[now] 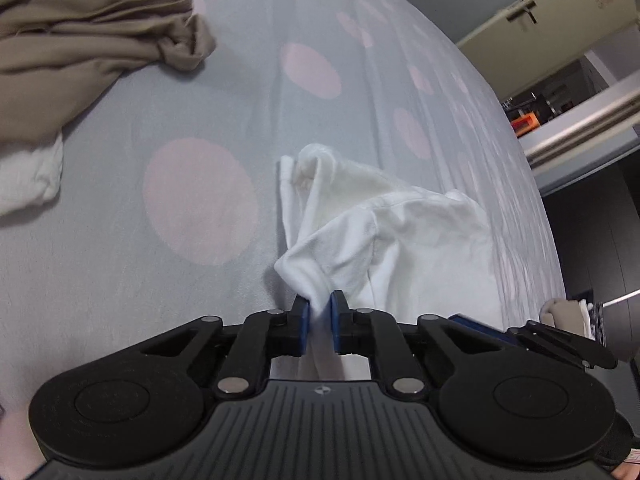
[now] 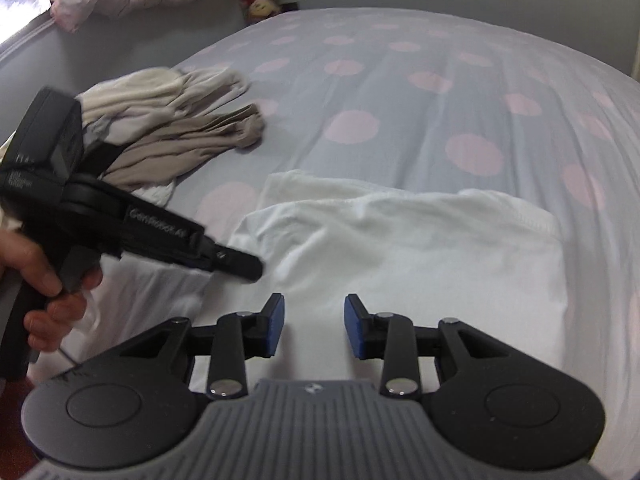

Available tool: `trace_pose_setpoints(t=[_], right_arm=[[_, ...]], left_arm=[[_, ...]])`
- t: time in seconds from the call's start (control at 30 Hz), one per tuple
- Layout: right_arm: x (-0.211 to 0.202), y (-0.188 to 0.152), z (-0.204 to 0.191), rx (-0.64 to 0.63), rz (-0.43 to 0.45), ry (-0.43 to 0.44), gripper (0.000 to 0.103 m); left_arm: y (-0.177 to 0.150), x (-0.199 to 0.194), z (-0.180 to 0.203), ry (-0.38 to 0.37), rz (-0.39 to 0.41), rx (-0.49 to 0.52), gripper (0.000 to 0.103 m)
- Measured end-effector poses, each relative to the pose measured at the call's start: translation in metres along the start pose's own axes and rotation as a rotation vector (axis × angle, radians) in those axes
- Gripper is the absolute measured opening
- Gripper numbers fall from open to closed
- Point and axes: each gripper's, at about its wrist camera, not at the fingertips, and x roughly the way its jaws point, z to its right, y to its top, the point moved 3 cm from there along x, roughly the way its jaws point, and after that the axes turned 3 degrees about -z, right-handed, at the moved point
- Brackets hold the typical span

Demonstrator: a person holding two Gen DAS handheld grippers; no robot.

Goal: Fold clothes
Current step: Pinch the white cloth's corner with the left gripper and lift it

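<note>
Far left on the bed (image 2: 400, 92), beige clothes (image 2: 188, 140) lie bunched in a heap, well apart from the garment you are working on. Your hand (image 2: 44, 284) grips the left gripper (image 1: 319, 312), whose jaws are pinched on a bunched edge of the white shirt (image 1: 400, 240), the cloth squeezed between the blue pads (image 1: 305, 320). The shirt lies partly folded on the polka-dot sheet, near the bed's front edge. To the right, your right gripper (image 2: 314, 326) hovers over the shirt with its jaws partly apart, nothing between them.
</note>
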Motion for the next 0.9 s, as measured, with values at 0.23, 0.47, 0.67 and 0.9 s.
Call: trace_pose_setpoints(t=[0.23, 0.47, 0.67, 0.9], right_arm=[[0.005, 0.010, -0.041, -0.081, -0.040, 0.037, 0.042], [0.023, 0.020, -0.064, -0.114, -0.048, -0.039, 0.043], [0.033, 0.019, -0.068, -0.117, -0.048, -0.117, 0.035], [0.030, 0.018, -0.045, 0.020, -0.056, -0.061, 0.016]], left_arm=[[0.005, -0.009, 0.008, -0.062, 0.012, 0.029, 0.008], [0.008, -0.014, 0.016, -0.123, 0.023, 0.049, 0.008], [0.010, -0.011, 0.018, -0.141, 0.017, 0.053, 0.008], [0.018, -0.021, 0.008, -0.153, 0.078, -0.004, 0.018]])
